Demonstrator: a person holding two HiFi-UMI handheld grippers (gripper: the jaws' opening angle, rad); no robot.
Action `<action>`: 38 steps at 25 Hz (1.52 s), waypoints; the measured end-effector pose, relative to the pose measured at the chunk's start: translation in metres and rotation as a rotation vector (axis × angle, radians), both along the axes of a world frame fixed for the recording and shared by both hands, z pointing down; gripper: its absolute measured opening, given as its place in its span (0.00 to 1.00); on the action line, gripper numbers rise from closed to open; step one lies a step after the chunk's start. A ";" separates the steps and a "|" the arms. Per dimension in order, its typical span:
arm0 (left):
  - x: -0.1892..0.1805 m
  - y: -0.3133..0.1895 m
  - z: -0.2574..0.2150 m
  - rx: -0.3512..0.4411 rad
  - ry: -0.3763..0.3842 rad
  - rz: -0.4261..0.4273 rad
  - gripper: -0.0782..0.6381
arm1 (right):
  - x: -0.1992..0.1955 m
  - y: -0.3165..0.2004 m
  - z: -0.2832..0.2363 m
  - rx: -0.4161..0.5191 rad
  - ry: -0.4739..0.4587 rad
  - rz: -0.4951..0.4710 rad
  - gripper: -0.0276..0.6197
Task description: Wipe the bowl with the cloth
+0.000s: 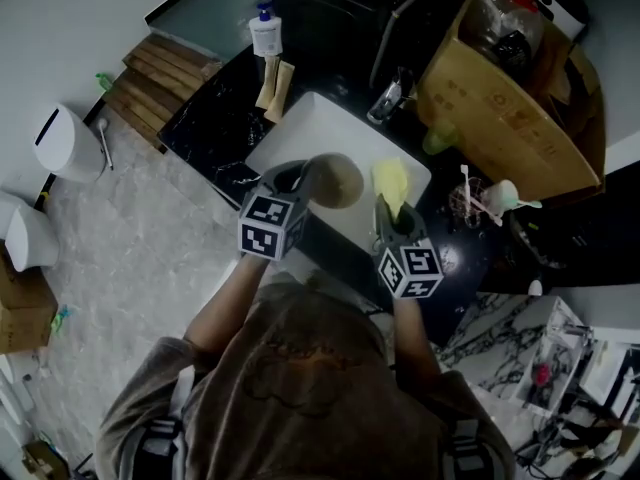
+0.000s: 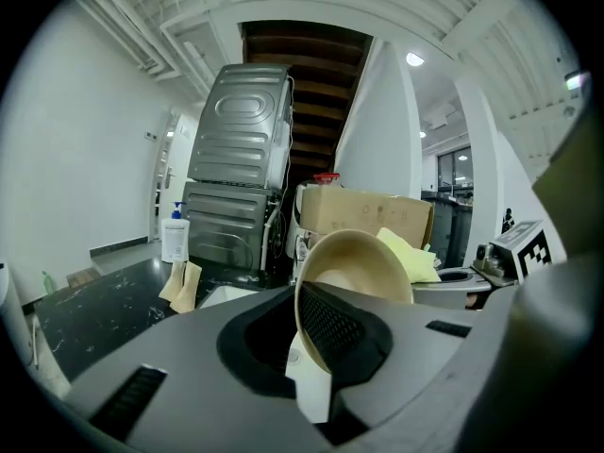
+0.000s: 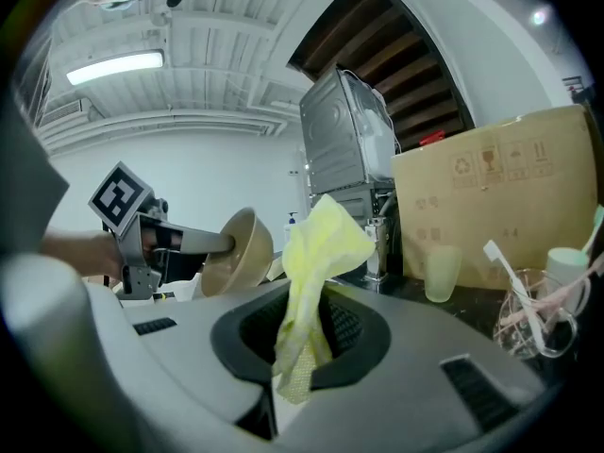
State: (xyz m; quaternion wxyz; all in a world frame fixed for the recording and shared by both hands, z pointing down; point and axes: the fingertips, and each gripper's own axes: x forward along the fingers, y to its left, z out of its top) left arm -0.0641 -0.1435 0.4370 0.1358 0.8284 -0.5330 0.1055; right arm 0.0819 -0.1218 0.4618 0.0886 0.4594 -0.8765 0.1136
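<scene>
My left gripper [image 1: 300, 180] is shut on the rim of a tan bowl [image 1: 336, 180], held tilted over the white sink [image 1: 290, 126]. In the left gripper view the bowl [image 2: 351, 276] stands on edge between the jaws, its hollow facing right. My right gripper [image 1: 390, 211] is shut on a yellow cloth [image 1: 392, 182], which sticks up just right of the bowl without touching it. The right gripper view shows the cloth [image 3: 316, 258] pinched in the jaws, with the bowl [image 3: 239, 250] and the left gripper [image 3: 203, 244] to its left.
A black counter [image 1: 210, 118] surrounds the sink, with a faucet [image 1: 388, 96], a soap pump bottle [image 1: 266, 30] and two tan sponges [image 1: 274, 88]. A cardboard box [image 1: 510, 108], a green cup [image 1: 438, 138] and a wire holder with brushes [image 1: 478, 200] stand at the right.
</scene>
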 end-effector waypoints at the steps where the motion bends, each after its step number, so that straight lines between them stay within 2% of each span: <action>1: 0.002 -0.003 0.001 -0.009 0.001 0.018 0.13 | 0.001 -0.003 0.001 -0.002 0.006 0.002 0.08; 11: 0.015 -0.036 0.010 -0.097 0.002 0.211 0.13 | 0.010 -0.034 0.014 -0.018 0.095 0.025 0.08; 17: 0.028 -0.045 0.017 -0.164 0.011 0.355 0.13 | 0.001 -0.056 0.019 0.027 0.161 -0.003 0.08; 24: 0.040 -0.045 0.020 -0.266 0.035 0.530 0.13 | -0.030 -0.075 0.020 0.083 0.229 -0.139 0.08; 28: 0.040 -0.047 0.023 -0.320 -0.007 0.620 0.13 | -0.051 -0.078 0.025 0.108 0.275 -0.236 0.08; 33: 0.038 -0.047 0.036 -0.420 -0.050 0.726 0.13 | -0.065 -0.081 0.032 0.107 0.290 -0.306 0.08; 38: 0.040 -0.040 0.048 -0.508 -0.131 0.836 0.13 | -0.072 -0.078 0.037 0.104 0.319 -0.370 0.08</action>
